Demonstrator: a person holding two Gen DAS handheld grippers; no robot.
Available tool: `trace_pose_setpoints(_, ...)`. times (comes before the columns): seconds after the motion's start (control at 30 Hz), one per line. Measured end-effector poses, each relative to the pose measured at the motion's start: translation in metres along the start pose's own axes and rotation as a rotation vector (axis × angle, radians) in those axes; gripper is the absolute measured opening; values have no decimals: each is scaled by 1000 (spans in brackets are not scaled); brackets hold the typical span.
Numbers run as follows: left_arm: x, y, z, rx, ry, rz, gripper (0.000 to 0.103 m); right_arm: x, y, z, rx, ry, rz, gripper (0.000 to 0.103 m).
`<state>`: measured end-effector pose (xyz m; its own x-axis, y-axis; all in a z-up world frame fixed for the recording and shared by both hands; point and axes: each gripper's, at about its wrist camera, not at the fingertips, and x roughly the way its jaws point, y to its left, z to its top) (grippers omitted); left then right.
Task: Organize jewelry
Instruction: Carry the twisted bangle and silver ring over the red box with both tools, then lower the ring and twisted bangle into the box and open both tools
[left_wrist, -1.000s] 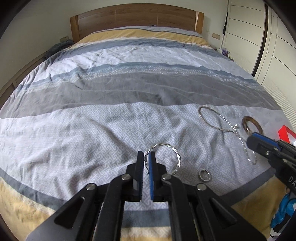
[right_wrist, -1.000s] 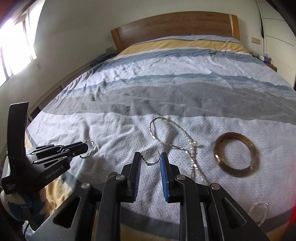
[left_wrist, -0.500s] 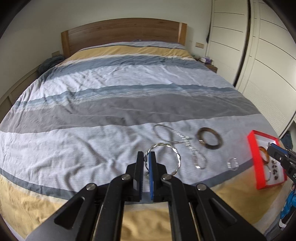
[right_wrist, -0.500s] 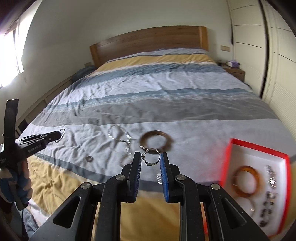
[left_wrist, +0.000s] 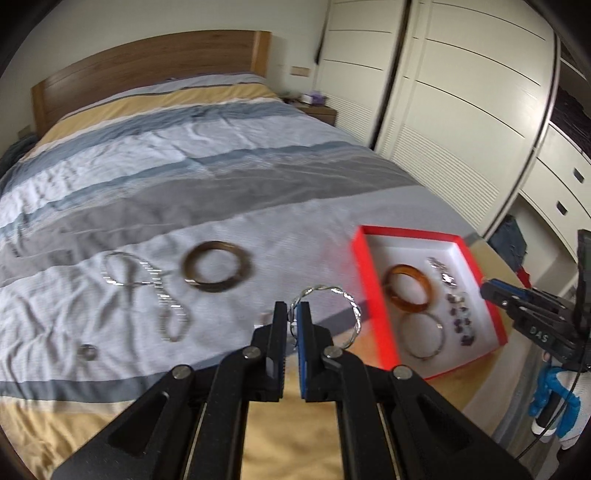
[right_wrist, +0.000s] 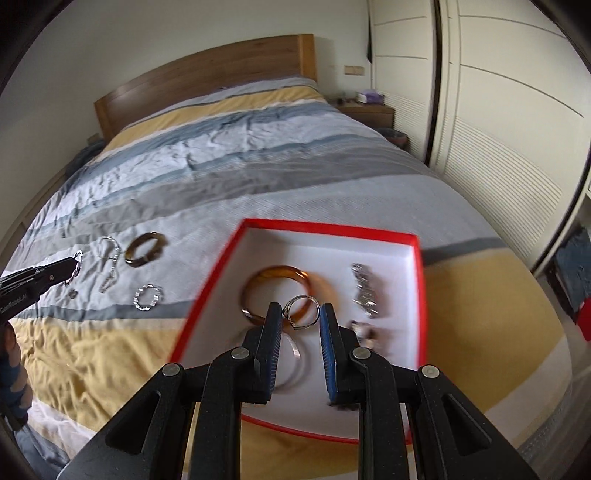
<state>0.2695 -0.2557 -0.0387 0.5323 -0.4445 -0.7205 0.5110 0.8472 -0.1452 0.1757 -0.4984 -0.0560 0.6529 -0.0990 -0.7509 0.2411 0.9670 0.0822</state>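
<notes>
Two tongs show, one (left_wrist: 293, 314) pinching a twisted silver bangle (left_wrist: 343, 295), the other (right_wrist: 300, 314) a small ring (right_wrist: 301, 312). On the bed (left_wrist: 184, 166) at left lie one dark bangle (left_wrist: 216, 266), one chain (left_wrist: 147, 288) and two small rings (left_wrist: 88, 352). One red box (left_wrist: 373, 266) at right holds two bangles (left_wrist: 408, 288).

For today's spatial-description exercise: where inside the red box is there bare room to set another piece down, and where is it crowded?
Inside the red box, the white floor along the far wall, beyond the amber bangle, is bare, as is the strip between that bangle and the silver chain. The near half is crowded: a thin silver bangle below the amber one, small pieces along the right wall.
</notes>
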Motion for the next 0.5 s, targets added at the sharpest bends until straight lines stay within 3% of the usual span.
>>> trace_pose_setpoints(0.3, 43, -70, -18, 94, 74, -101, 4, 28, -32, -25, 26, 72, -18, 21)
trace_pose_setpoints(0.5, 68, -102, -31, 166, 126, -117, 4, 45, -34, -34, 19, 111, -24, 21)
